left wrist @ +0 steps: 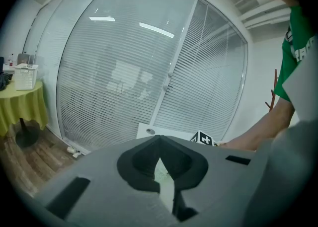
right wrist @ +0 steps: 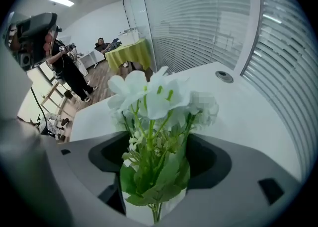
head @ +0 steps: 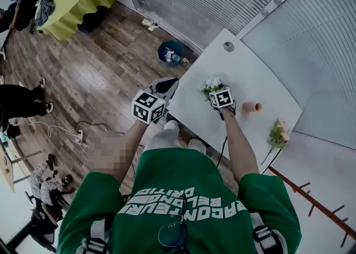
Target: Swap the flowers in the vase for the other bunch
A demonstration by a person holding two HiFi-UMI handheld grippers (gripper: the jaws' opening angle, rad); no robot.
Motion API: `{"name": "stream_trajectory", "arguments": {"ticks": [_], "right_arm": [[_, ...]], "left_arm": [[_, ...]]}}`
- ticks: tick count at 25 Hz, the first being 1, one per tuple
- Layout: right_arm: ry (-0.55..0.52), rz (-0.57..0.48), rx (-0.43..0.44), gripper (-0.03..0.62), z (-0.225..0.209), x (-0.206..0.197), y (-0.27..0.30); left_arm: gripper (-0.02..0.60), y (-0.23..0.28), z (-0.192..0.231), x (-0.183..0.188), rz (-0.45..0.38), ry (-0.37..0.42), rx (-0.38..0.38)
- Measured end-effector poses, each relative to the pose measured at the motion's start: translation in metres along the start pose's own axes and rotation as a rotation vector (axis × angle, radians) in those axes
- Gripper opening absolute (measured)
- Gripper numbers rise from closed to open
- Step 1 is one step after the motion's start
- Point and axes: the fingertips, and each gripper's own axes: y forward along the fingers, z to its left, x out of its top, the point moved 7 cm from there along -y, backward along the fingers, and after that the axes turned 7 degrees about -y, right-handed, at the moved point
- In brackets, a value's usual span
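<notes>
Table edge (head: 177, 98) beside left gripper (head: 165, 86)

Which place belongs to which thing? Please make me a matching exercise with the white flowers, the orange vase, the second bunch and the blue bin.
Things:
1. white flowers
2. orange vase
3. second bunch
4. blue bin

Places:
A. on the wooden floor, beyond the table
B. near the table's right-hand corner in the head view
C. between the open jaws of the right hand-held gripper
D. on the table, just to the right of that gripper

Pairs: 1-C, 2-D, 3-B, 4-A
</notes>
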Motion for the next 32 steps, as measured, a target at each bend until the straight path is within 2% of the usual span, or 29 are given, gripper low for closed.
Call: {"name": "stream_trajectory", "arguments": {"ticks": [5,8,15,18,26,32], "right_arm": [[-0.011,0.017,-0.022,0.332,-0.002,0.003,0.007],[-0.010,0.020,-0.045,0.220,-0.002,0.002,0.007],[-0.027,-0.019,-0.052,0.106,0.000,0.005,0.000],[-0.011,-0.050,-0.054,0.091,-0.002,0.007,-0.009],[0.070,-0.227,-0.088,0.089,-0.016,0.017,-0.062],[0.147,-0.443,-0.128,0.089,-0.034,0.027,-0.121]], "left_arm": [[0.005,-0.004,0.009,-0.001,0.006,-0.001,0.010],[0.005,-0.006,0.011,-0.003,0.011,-0.003,0.013],[0.005,-0.005,0.012,-0.003,0.018,0.001,0.010],[0.005,-0.003,0.010,-0.003,0.018,0.003,0.002],[0.005,0.013,-0.012,0.008,0.010,0.027,-0.049],[0.005,0.035,-0.041,0.016,0.021,0.077,-0.108]]}}
